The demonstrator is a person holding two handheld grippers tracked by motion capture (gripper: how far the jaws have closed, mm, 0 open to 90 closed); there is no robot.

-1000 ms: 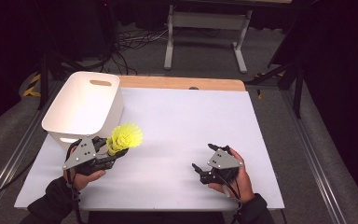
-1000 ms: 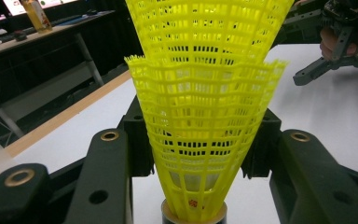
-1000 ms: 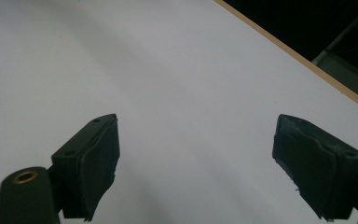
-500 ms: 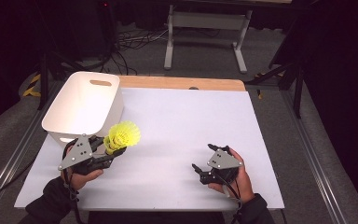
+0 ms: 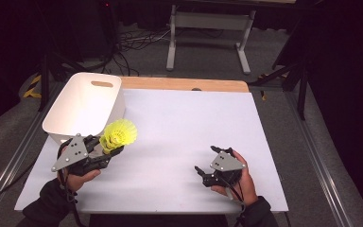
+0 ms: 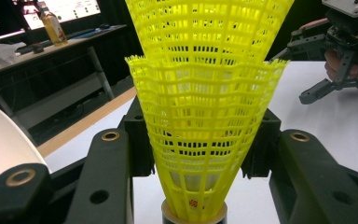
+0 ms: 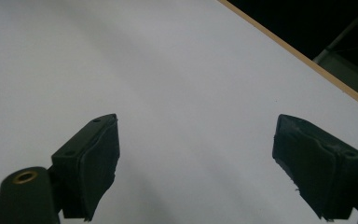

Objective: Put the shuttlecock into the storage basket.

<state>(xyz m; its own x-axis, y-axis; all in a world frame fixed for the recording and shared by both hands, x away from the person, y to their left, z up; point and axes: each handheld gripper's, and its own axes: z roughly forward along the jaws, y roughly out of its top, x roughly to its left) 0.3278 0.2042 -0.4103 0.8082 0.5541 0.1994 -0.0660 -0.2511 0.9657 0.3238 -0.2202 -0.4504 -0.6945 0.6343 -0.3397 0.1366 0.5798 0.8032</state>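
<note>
A yellow plastic shuttlecock (image 5: 118,134), with what looks like a second one nested in its skirt, is lifted off the white table next to the bin. My left gripper (image 5: 107,148) is shut on it low down. In the left gripper view the mesh skirt (image 6: 200,116) rises between the two black jaws, and both pads (image 6: 137,140) press its sides above the cork base. My right gripper (image 5: 206,159) rests low over the table's right front, open, with nothing between its fingers (image 7: 98,158). It also shows far off in the left gripper view (image 6: 328,65).
A white plastic bin (image 5: 116,101) with a handle slot stands at the table's left rear corner, just behind the shuttlecock; its rim (image 6: 0,144) sits at the left of the left gripper view. A wooden strip (image 5: 184,84) edges the far side. A metal stand (image 5: 208,28) is beyond.
My left gripper has drifted slightly left and toward the bin with the shuttlecock still in it. The right gripper has stayed put.
</note>
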